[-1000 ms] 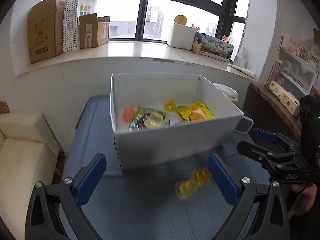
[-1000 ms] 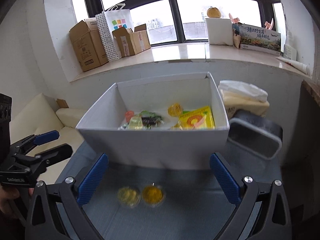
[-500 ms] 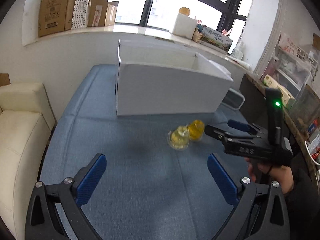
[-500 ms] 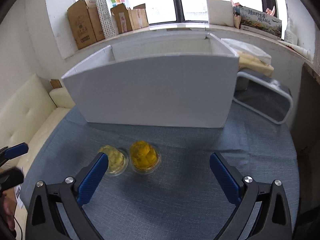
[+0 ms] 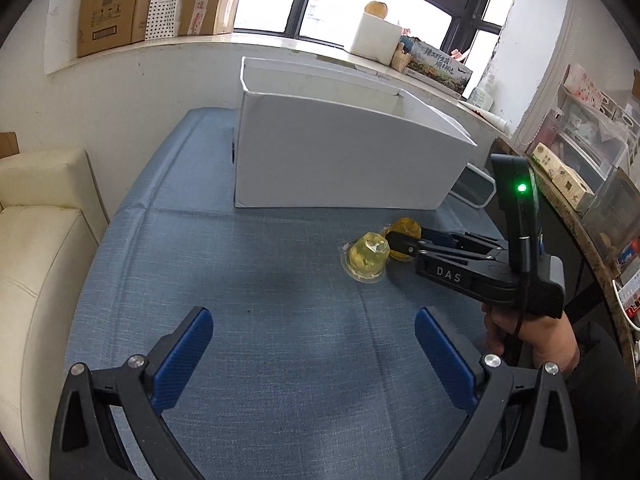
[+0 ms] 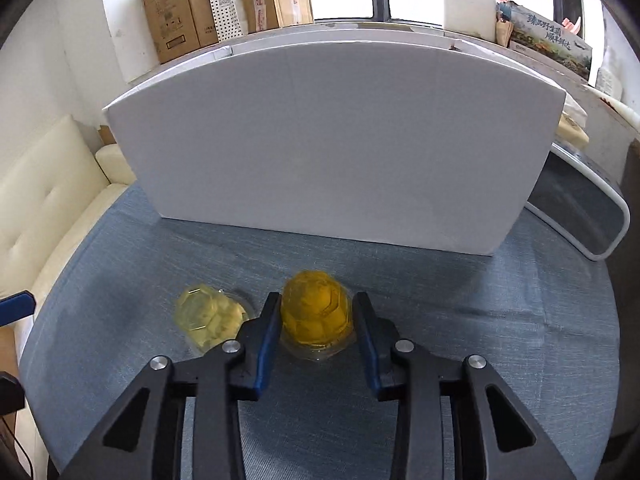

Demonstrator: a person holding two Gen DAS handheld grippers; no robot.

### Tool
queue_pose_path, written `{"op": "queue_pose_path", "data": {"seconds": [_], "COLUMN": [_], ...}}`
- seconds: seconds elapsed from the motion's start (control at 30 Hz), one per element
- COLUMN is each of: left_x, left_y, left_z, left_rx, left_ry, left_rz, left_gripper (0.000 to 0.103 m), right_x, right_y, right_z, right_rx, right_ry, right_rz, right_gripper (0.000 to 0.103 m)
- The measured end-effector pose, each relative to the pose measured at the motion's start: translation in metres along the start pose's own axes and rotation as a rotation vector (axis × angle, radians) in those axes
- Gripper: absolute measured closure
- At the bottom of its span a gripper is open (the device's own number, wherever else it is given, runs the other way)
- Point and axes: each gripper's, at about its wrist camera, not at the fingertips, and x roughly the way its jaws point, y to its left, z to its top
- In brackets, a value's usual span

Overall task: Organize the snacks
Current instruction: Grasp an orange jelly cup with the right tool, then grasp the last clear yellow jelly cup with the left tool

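Two jelly cups stand upside down on the blue cloth in front of the white box (image 6: 340, 140). My right gripper (image 6: 316, 300) is closing its jaws around the orange jelly cup (image 6: 316, 312), and both blue pads touch its sides. The pale yellow jelly cup (image 6: 208, 312) sits free just left of it. In the left wrist view the right gripper (image 5: 404, 240) reaches in from the right onto the orange cup (image 5: 404, 226), beside the pale cup (image 5: 368, 254). My left gripper (image 5: 312, 344) stays open and empty, well short of both cups. The box (image 5: 340, 152) hides its contents.
A cream sofa (image 5: 32, 240) borders the cloth on the left. A grey tray with a white rim (image 6: 580, 208) leans by the box's right end. Cardboard boxes (image 6: 184, 8) line the windowsill behind. Shelves with packets (image 5: 580, 160) stand at the right.
The right gripper's jaws went from wide apart to closed around the orange cup. Both grippers sank lower over the cloth, so the box's inside dropped out of sight.
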Motion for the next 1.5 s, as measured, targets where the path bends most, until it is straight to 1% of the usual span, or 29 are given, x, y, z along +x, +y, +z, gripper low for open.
{"op": "queue_pose_path", "data": {"seconds": [0.2, 0.3, 0.37, 0.43, 0.5, 0.63, 0.73, 0.77, 0.8, 0.9, 1.0, 1.07, 1.17, 1.4, 1.5], "left_x": [0.024, 0.042, 0.055, 0.066, 0.078, 0.099, 0.105, 0.106, 0.107, 0.109, 0.107, 0.103, 0.093, 0.048, 0.028], "left_y": [-0.013, -0.025, -0.033, -0.038, -0.042, -0.048, -0.049, -0.048, -0.049, -0.052, -0.048, -0.047, -0.046, -0.051, -0.050], "left_z": [0.009, 0.015, 0.018, 0.021, 0.024, 0.028, 0.030, 0.030, 0.030, 0.032, 0.033, 0.031, 0.030, 0.040, 0.052], "left_rx": [0.039, 0.075, 0.096, 0.106, 0.112, 0.134, 0.126, 0.124, 0.128, 0.148, 0.115, 0.132, 0.135, 0.168, 0.165], "left_ry": [0.019, 0.041, 0.051, 0.059, 0.069, 0.079, 0.075, 0.073, 0.067, 0.068, 0.065, 0.050, 0.035, -0.046, -0.087], "left_rz": [0.003, 0.016, 0.016, 0.012, 0.015, 0.026, 0.025, 0.028, 0.024, 0.045, 0.017, 0.018, -0.002, -0.039, -0.054], "left_gripper": [0.000, 0.000, 0.000, 0.000, 0.000, 0.000, 0.001, 0.003, 0.019, 0.061, 0.061, 0.062, 0.063, 0.063, 0.063], "right_x": [-0.025, -0.048, -0.064, -0.077, -0.091, -0.106, -0.111, -0.110, -0.109, -0.106, -0.101, -0.099, -0.097, -0.093, -0.098], "right_y": [-0.017, -0.025, -0.031, -0.039, -0.048, -0.057, -0.057, -0.056, -0.055, -0.051, -0.048, -0.043, -0.038, -0.027, -0.023], "right_z": [-0.004, -0.010, -0.018, -0.025, -0.033, -0.047, -0.055, -0.055, -0.056, -0.059, -0.062, -0.062, -0.062, -0.050, -0.038], "right_rx": [0.025, 0.037, 0.052, 0.078, 0.090, 0.121, 0.138, 0.140, 0.141, 0.146, 0.163, 0.149, 0.141, 0.122, 0.118], "right_ry": [-0.033, -0.058, -0.068, -0.072, -0.082, -0.100, -0.109, -0.106, -0.101, -0.091, -0.089, -0.086, -0.083, -0.088, -0.121], "right_rz": [0.022, 0.017, 0.024, 0.055, 0.049, 0.051, 0.058, 0.057, 0.060, 0.061, 0.087, 0.080, 0.088, 0.104, 0.102], "right_gripper": [0.065, 0.065, 0.065, 0.065, 0.065, 0.065, 0.065, 0.065, 0.065, 0.065, 0.065, 0.065, 0.065, 0.065, 0.065]}}
